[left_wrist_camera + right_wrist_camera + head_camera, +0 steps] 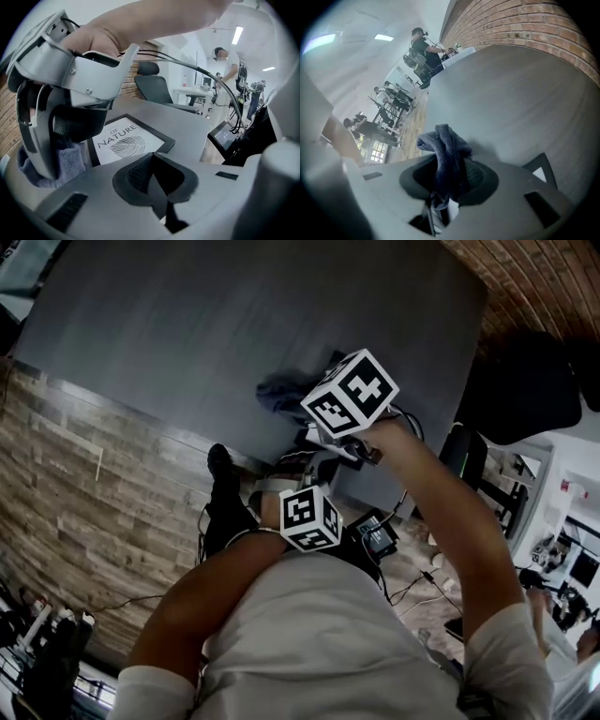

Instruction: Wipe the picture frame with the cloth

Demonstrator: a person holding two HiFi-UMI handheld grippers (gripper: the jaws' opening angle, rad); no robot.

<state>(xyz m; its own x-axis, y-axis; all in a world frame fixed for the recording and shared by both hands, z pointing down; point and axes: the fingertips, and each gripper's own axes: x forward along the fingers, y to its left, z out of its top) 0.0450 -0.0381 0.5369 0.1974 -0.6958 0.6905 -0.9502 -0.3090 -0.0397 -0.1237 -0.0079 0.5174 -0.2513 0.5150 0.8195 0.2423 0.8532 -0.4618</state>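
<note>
Cloth [443, 138] is the thing in hand: the right gripper [449, 174] has its jaws closed tight on a dark, bunched fold of it. A loose hump of the fabric sticks out past the jaw tips toward the grey bench [520, 93].

Seen from the left gripper [152, 163], the picture frame [125, 140] lies flat on the bench just ahead of the jaws and a little to their left. It has a black border round a white leaf print. Its near end is hidden behind that gripper's own body, so its long axis cannot be told for sure.

In that view the right gripper's jaws stand at the frame's left edge. The cloth hangs under them, at or just over the border; whether fabric touches the print face I cannot tell. The left gripper's jaws are pressed together with nothing between them, clear of the frame.

The right hand is plainly the nearer one. The wipe likely calls for lowering the cloth and drawing it across the print, away from that left edge.
</note>
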